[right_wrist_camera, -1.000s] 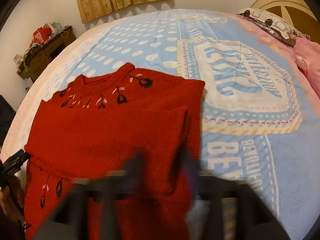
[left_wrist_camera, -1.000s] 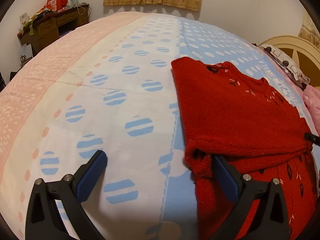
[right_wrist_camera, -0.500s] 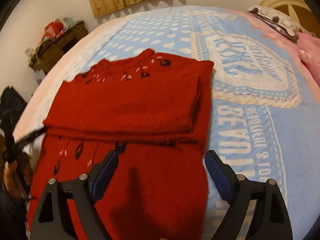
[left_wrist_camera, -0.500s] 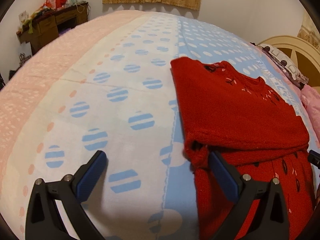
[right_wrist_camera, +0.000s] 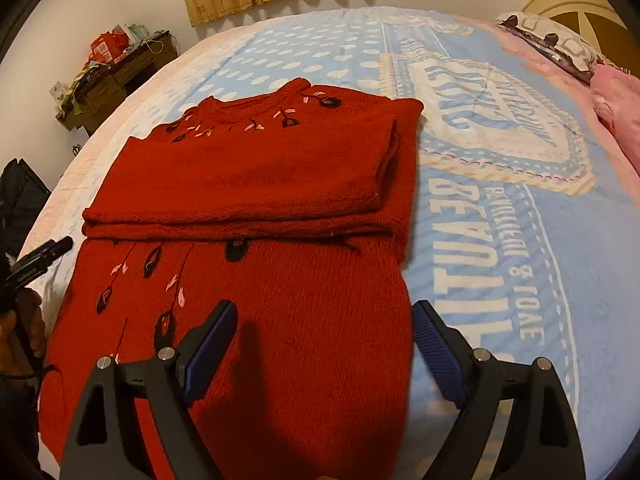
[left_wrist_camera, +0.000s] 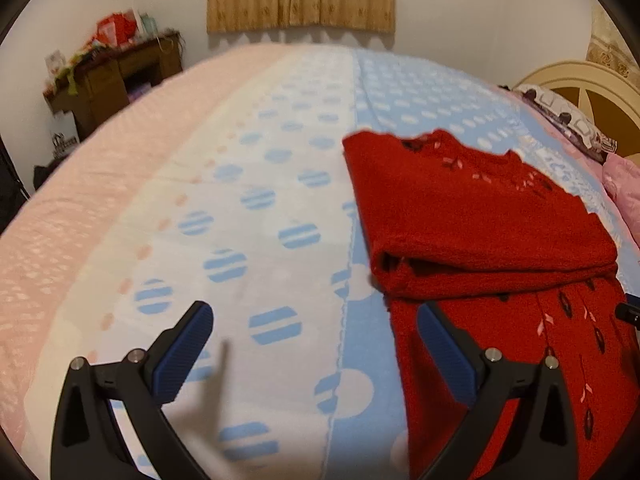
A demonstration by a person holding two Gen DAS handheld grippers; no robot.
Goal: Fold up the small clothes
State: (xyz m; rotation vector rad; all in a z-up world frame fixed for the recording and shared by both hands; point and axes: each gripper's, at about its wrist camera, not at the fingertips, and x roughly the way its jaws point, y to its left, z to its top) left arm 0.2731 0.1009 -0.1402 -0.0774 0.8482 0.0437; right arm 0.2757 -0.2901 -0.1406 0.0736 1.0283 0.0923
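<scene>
Both grippers pulled back from red sweater [right_wrist_camera: 248, 184]; left gripper [left_wrist_camera: 316, 344], right gripper [right_wrist_camera: 324, 340] jaws apart, empty.

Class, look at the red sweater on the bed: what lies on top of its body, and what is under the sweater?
The red sweater has its sleeves folded flat across its chest. Beneath it lies the blue patterned bedspread; the part it covers is hidden.

A deep red knitted sweater [right_wrist_camera: 256, 264] with small black and pink embroidered flowers and leaves lies flat on the bed's printed blue cover. Both sleeves are folded across the chest in a stacked band below the round neckline. The lower body stretches smooth toward the bed's near edge; the collar points toward the far edge.
</scene>
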